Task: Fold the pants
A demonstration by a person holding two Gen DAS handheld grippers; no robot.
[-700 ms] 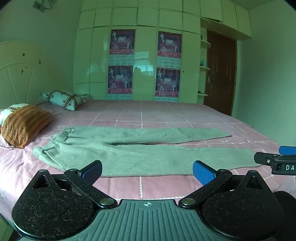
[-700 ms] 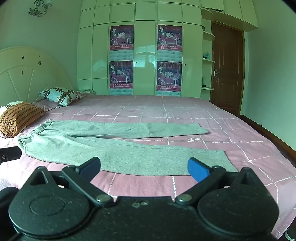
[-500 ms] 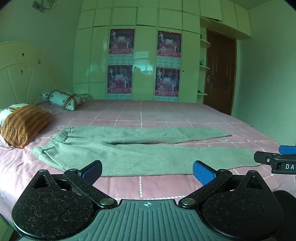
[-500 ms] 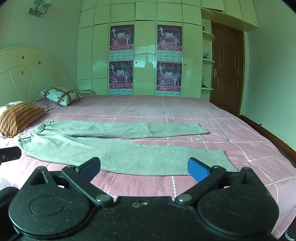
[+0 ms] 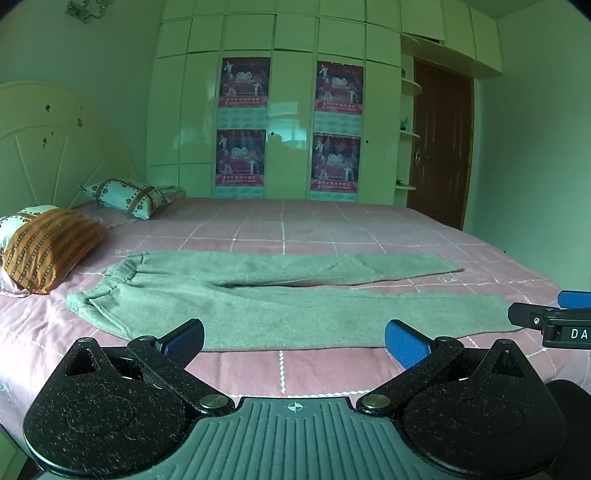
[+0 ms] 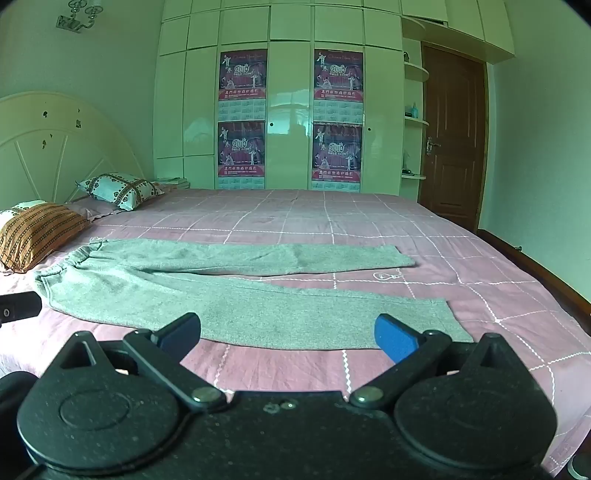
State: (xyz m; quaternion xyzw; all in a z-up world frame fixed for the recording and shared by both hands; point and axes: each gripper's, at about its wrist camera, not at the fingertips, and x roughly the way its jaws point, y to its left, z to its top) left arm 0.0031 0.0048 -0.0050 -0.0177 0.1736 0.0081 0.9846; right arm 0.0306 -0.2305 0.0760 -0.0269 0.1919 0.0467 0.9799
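The grey pants (image 5: pixel 280 299) are lying flat and unfolded on the pink checked bedspread (image 5: pixel 332 229), with the waistband (image 5: pixel 107 284) pointing toward the headboard (image 5: pixel 40 147) end and the two legs running out toward the door (image 5: pixel 439 147) side. The legs are diverging slightly, the far leg (image 6: pixel 266 254) lying apart from the near leg (image 6: pixel 295 314) at the cuffs and meeting it at the crotch. The left gripper (image 5: pixel 293 338) is hovering above the near edge of the bed, its jaws standing wide apart with nothing between them; the blue pads (image 5: pixel 404 341) are showing clear of the cloth. The right gripper (image 6: pixel 288 332) is hovering likewise over the near edge, jaws spread wide and gripping nothing, with the near leg's cuff (image 6: pixel 443 321) lying just beyond its right finger. In the left wrist view, part of the right gripper is showing at the right margin, near the cuff end of the near leg. An orange striped pillow (image 5: pixel 44 247) is resting beside the waistband, not touching it, and a patterned pillow (image 5: pixel 125 194) is sitting farther back. A white wardrobe (image 6: pixel 280 29) carrying four posters (image 6: pixel 242 74) is standing behind the bed.
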